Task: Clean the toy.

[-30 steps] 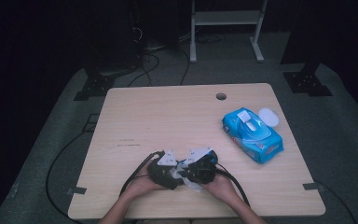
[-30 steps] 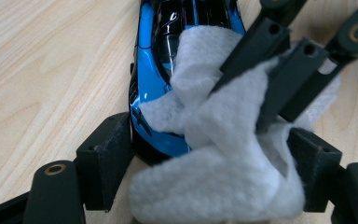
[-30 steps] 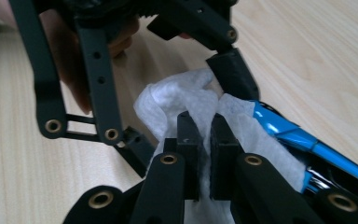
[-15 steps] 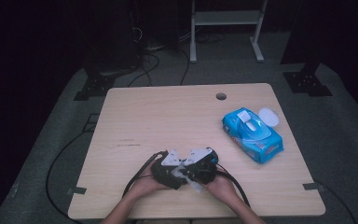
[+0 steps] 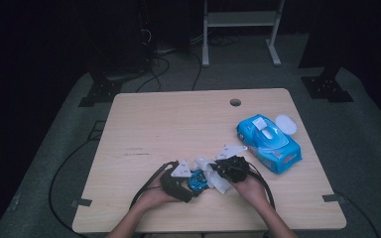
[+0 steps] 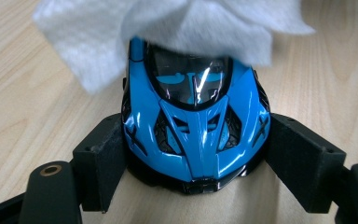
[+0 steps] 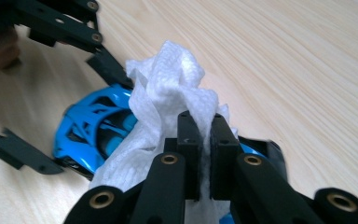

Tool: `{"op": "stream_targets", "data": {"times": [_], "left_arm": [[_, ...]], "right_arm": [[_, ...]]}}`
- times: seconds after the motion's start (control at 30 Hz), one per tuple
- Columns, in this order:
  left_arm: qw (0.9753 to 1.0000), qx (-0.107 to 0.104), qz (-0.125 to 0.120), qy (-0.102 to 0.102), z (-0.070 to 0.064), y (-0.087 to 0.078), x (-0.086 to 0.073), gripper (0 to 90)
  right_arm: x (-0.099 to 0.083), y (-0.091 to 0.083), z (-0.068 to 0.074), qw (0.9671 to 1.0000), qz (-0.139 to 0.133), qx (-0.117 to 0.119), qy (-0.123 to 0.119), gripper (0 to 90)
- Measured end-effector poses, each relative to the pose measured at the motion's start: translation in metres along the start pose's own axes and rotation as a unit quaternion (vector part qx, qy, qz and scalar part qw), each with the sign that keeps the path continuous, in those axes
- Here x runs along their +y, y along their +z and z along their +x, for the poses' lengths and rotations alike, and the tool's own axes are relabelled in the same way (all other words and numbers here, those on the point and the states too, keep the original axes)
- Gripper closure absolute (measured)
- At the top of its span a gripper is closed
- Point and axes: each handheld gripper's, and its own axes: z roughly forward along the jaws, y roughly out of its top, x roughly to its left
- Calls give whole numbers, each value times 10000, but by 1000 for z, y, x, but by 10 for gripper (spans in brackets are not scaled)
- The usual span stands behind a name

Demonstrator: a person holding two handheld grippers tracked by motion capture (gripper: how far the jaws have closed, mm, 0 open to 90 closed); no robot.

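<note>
A shiny blue toy car [image 6: 196,126] sits on the table near its front edge, clamped between the jaws of my left gripper [image 6: 196,154], one jaw on each side. My right gripper [image 7: 204,135] is shut on a bunched white wet wipe [image 7: 170,88] that lies over the far end of the toy car [image 7: 98,126]. From above, the car [image 5: 196,180] and wipe [image 5: 213,177] lie between the left gripper [image 5: 194,184] and the right gripper [image 5: 218,171], which nearly touch. The wipe [image 6: 168,28] covers the car's far part.
A blue pack of wet wipes [image 5: 269,144] with its white lid flipped open lies at the table's right. A round cable hole [image 5: 235,102] is near the far edge. Cables trail off the wooden table [image 5: 178,124] toward the person.
The right gripper with the wipe has shifted slightly right and away across the car. The left gripper and car stay nearly still.
</note>
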Motion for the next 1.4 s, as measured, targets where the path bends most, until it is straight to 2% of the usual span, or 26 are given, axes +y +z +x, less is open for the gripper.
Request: {"op": "stream_targets", "data": {"times": [0.07,0.13,0.2,0.27,0.3,0.33,0.4,0.47,0.5,0.57,0.63,0.73,0.8,0.87,0.93,1.0,1.07,1.1,1.13,1.2,1.27,1.3,1.33,1.4], "left_arm": [[10000,-33,-6,-1,0,0,0,233],[10000,-56,3,19,0,-1,-1,233],[10000,-74,-15,-19,0,-1,-1,233],[10000,-65,-10,-9,0,-1,-1,234],[10000,-67,3,-4,0,-1,-1,233],[10000,-69,0,0,0,-1,-1,233],[10000,-69,-12,-8,0,-1,-1,234],[10000,-69,-8,-23,-1,0,0,234],[10000,-63,-19,-23,-1,0,0,234],[10000,-56,-16,-15,-1,1,0,234],[10000,-55,-15,-20,-1,1,0,234],[10000,-51,-41,-43,-2,1,0,234],[9999,-50,-51,-71,-2,1,0,234],[10000,-35,-33,-42,-2,1,0,234],[10000,-32,-23,-21,-2,1,0,234],[10000,-27,-30,-8,-2,1,0,234],[10000,-27,-53,-6,-1,2,0,234],[10000,-28,-50,-2,-1,2,1,234],[10000,-28,-47,-1,-1,2,1,234],[10000,-27,-36,-6,-1,2,1,234],[10000,-22,-45,-28,-2,2,1,234],[10000,-12,-19,-25,-2,1,1,233],[10000,-16,-50,-54,-2,2,0,234],[10000,-6,-30,-28,-2,1,0,234]], "right_arm": [[-1,1,-1,9999,-1,116,97,847],[1,6,6,9995,-28,295,116,843],[5,10,15,9991,-73,402,71,834],[9,19,28,9974,-24,721,1,825],[10,23,33,9970,45,766,-66,819],[11,26,39,9972,8,728,-190,819],[14,28,45,9973,99,611,-401,829],[15,26,42,9980,119,453,-419,835],[15,25,36,9987,105,388,-325,839],[15,25,30,9986,97,506,-100,841],[16,27,36,9985,122,480,-213,842],[18,37,48,9964,151,772,-331,843],[20,40,54,9959,175,745,-472,846],[23,38,51,9962,236,659,-510,847],[22,33,41,9983,183,274,-481,847],[17,27,21,9996,100,235,-86,847],[13,23,9,9999,110,-8,-21,848],[12,22,6,9999,81,55,121,848],[11,22,6,9999,47,63,139,849],[12,25,16,10000,52,76,1,847],[17,33,30,9991,76,368,-180,846],[18,36,36,9989,109,370,-273,845],[20,37,43,9985,99,256,-463,845],[23,37,44,9978,166,268,-583,845]]}}
